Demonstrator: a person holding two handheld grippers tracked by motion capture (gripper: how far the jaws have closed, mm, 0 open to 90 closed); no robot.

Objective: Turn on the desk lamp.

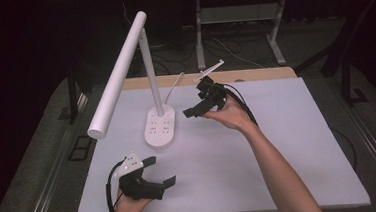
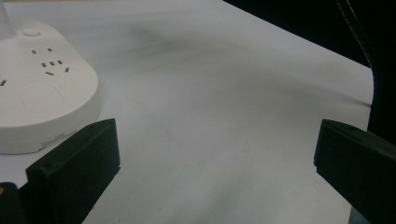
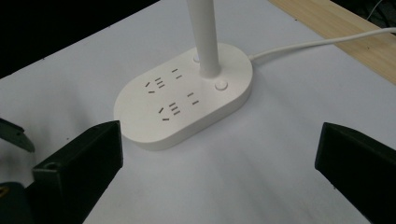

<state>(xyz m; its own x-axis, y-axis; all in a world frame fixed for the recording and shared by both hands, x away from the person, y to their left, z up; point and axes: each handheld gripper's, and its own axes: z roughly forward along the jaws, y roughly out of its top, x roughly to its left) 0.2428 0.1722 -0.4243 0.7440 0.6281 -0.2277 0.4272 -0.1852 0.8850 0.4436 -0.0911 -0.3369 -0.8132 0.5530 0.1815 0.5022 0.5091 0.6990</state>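
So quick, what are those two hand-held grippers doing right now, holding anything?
Left hand-held gripper: open, holding nothing, above the table.
Right hand-held gripper: open, holding nothing, beside the lamp base.

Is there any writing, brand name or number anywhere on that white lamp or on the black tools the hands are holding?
None can be read.
Lamp base: socket slots and two round buttons, no words or numbers.
Lamp head: plain white, no marking.
Left tool and right tool: plain black, no label to be made out.
White table: blank.
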